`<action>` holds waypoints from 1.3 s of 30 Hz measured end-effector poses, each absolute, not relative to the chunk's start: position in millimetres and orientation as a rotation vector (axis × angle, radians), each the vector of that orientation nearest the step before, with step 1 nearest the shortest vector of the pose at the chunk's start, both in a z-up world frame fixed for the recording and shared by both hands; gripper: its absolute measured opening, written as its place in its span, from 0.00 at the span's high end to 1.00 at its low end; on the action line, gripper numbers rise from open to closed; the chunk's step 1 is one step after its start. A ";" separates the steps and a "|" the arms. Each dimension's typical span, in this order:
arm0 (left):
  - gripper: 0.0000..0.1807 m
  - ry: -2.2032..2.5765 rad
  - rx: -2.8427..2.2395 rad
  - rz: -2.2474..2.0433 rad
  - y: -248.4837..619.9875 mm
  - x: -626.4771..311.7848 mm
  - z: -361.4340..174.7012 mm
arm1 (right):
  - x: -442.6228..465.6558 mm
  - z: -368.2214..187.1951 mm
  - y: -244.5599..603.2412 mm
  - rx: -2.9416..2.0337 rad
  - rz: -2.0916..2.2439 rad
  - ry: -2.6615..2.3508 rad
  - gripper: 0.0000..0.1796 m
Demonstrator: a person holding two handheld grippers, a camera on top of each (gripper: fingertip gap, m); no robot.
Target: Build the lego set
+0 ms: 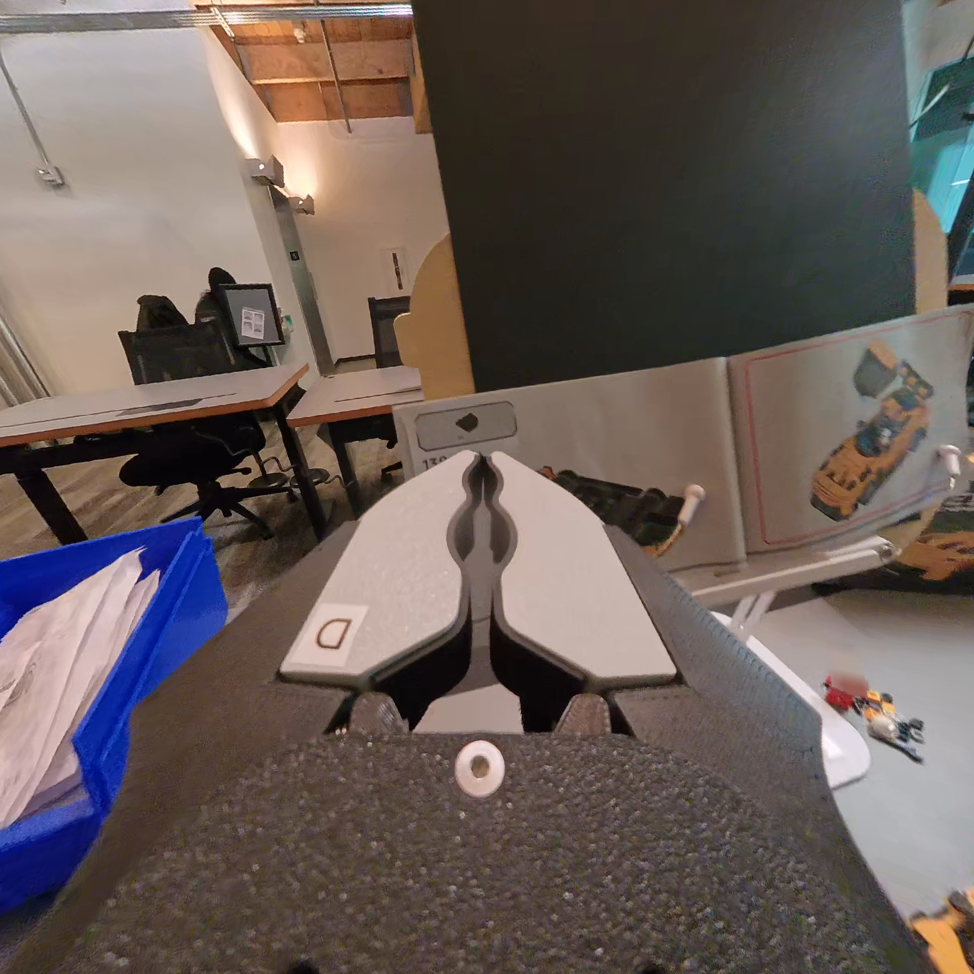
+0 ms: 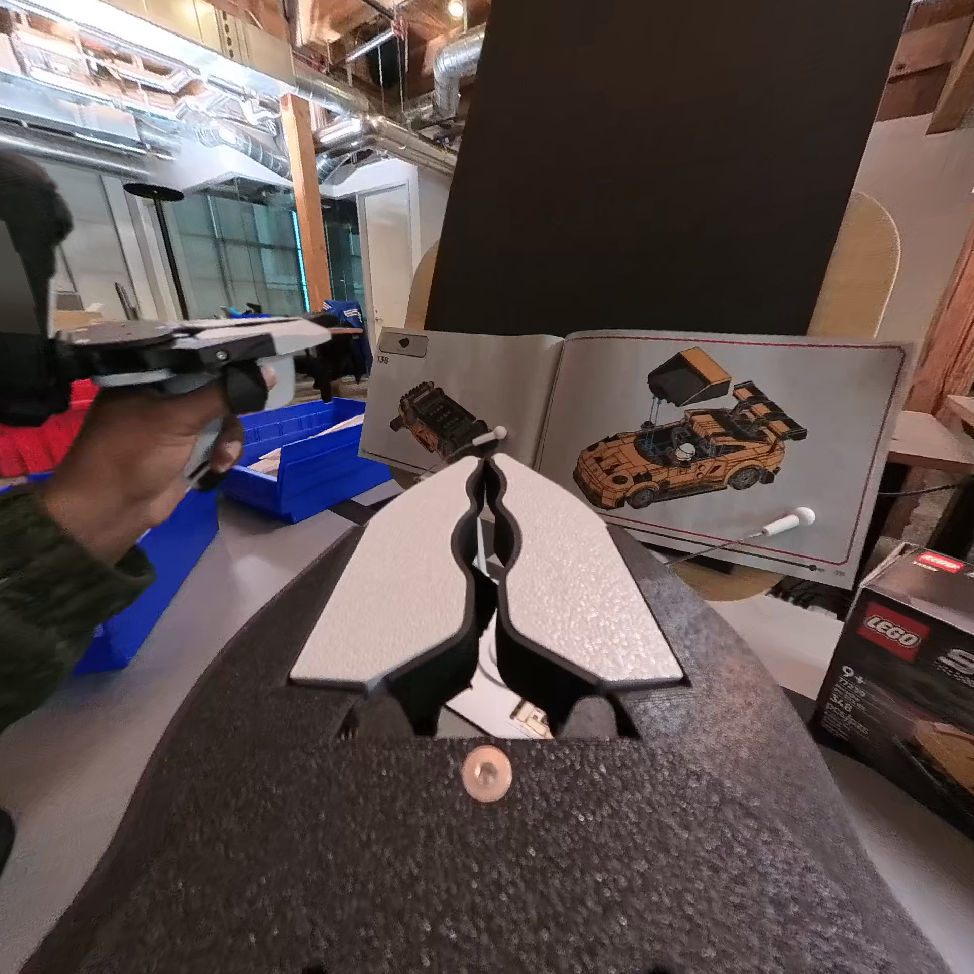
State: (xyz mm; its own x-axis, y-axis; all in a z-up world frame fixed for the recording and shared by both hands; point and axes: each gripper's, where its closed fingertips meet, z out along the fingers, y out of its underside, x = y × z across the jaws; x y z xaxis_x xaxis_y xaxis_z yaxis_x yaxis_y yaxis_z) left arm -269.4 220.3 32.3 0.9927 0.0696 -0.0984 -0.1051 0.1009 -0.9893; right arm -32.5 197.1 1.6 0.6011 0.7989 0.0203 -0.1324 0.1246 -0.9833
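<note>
Standing upright behind everything, a tall black board (image 2: 669,158) is the largest thing in both views and serves as the landmark here. Below its foot spreads the grey counter (image 2: 253,553). Propped against the base of the board, the open instruction booklet (image 2: 527,400) rests on a white stand (image 1: 790,574), held by white-tipped clips; its pages show an orange and black car. To the left of the board, in the right wrist view, blue bins (image 2: 311,464) sit on the counter, one holding white paper or bags. To the right of the board and nearer the camera, the black lego box (image 2: 906,685) stands at the counter's edge.

The left hand-held gripper (image 1: 480,459) is raised in front of the board's lower left corner with its grey fingers pressed together at the tips and nothing between them; the right wrist view shows it from the side, gripped by a person's hand (image 2: 132,453) in a dark sleeve. The right hand-held gripper (image 2: 484,461) points at the booklet beneath the board, its fingertips likewise closed on nothing.

Smallest, a few loose lego pieces (image 1: 875,709), red, orange, white and black, lie on the counter in front of the board, just beside the stand's base. Part of an orange and black build shows behind the booklet's right edge in the left wrist view, too blurred to detail.
</note>
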 end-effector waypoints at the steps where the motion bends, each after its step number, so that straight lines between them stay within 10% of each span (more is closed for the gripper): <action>1: 1.00 0.026 -1.464 0.118 227.9 -271.6 31.7 | -32.7 -0.9 198.6 -1.270 0.756 -0.658 1.00; 39: 1.00 0.379 -1.676 -0.032 282.3 -186.5 -61.5 | -30.3 -26.0 208.2 -1.243 0.651 -0.727 0.99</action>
